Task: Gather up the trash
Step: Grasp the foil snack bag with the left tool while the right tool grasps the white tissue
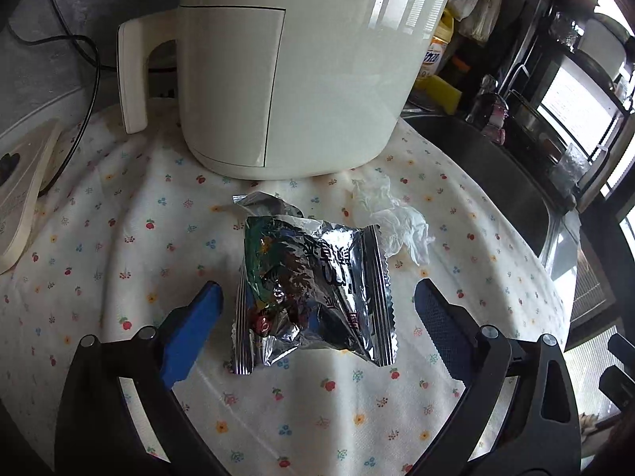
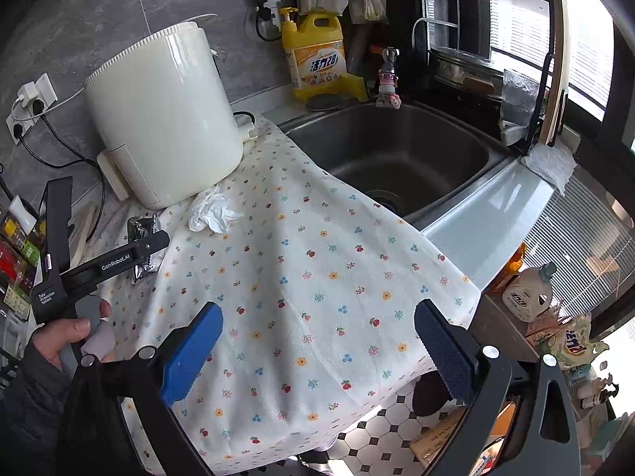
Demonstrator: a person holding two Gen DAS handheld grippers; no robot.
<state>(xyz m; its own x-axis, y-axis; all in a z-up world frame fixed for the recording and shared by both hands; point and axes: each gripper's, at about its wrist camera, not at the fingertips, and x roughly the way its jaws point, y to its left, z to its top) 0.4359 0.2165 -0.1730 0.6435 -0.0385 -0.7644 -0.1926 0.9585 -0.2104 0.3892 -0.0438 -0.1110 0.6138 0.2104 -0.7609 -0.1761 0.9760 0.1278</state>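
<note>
While lying between the spread fingers of the left gripper (image 1: 317, 317), snack wrapper (image 1: 313, 289) resting untouched beside crumpled tissue (image 1: 393, 218); right gripper (image 2: 317, 349) hanging wide over the bench cloth (image 2: 317, 277).

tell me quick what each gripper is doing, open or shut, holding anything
Left gripper: open, straddling the foil snack wrapper, not gripping it.
Right gripper: open, empty, above the floral cloth.

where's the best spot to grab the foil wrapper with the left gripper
Grip the wrapper across its puffed middle, coming straight down over it: it lies flat on the cloth, crimped ends to either side, already between the open left gripper.
</note>
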